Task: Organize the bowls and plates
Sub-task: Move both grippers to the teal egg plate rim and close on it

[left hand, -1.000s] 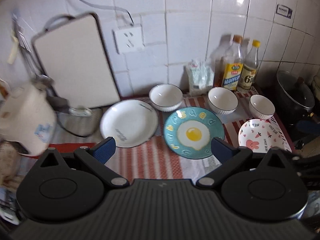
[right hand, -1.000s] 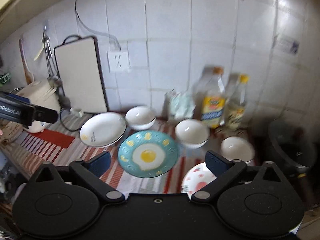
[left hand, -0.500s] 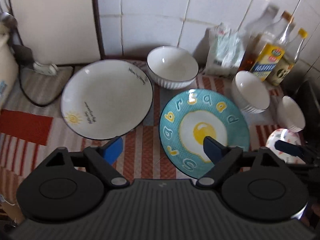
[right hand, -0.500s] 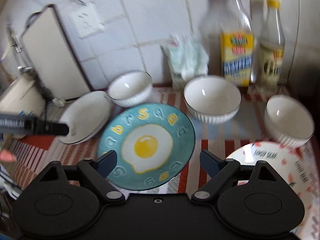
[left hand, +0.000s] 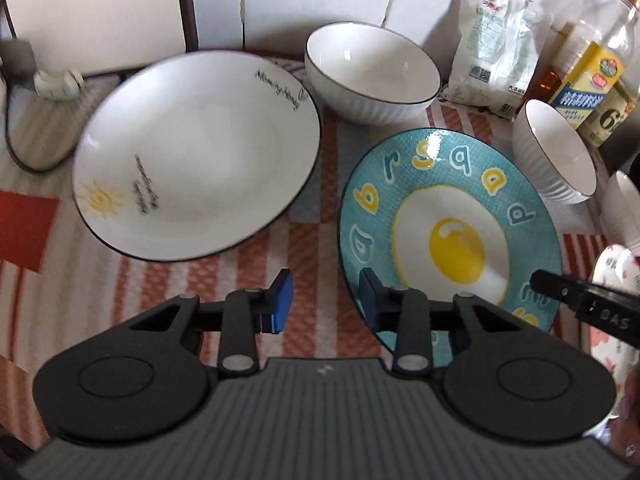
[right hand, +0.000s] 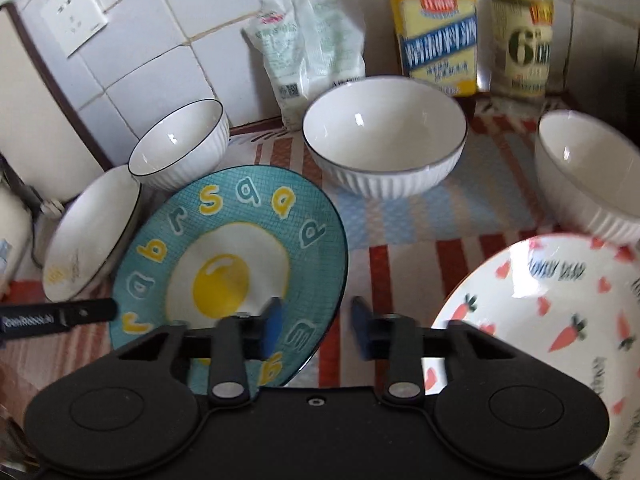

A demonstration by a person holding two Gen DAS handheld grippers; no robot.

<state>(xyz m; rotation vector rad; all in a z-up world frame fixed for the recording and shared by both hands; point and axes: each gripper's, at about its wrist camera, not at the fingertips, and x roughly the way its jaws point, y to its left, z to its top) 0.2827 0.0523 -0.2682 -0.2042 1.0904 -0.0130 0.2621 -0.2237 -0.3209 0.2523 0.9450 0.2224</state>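
Observation:
The teal plate with a fried-egg picture (left hand: 448,232) (right hand: 232,264) lies flat on the striped cloth. My left gripper (left hand: 324,300) straddles its left rim: one blue pad over the plate, the other over the cloth. Its jaws are closing and a gap still shows. My right gripper (right hand: 316,320) straddles the right rim the same way, jaws closing, pads not visibly pressing. A white sun plate (left hand: 196,152) lies to the left and a carrot-print plate (right hand: 560,304) to the right. Three white ribbed bowls (right hand: 180,144) (right hand: 384,136) (right hand: 592,176) stand behind.
A cutting board (left hand: 92,12) leans on the tiled wall at the back left, with a cable and plug below it. A white packet (right hand: 308,44) and two bottles (right hand: 436,28) (right hand: 520,40) stand against the wall behind the bowls. A wall socket (right hand: 74,20) sits higher up.
Both grippers have come down close over the teal plate, one at each side. Their jaws have narrowed from wide apart to a small gap around the rim.

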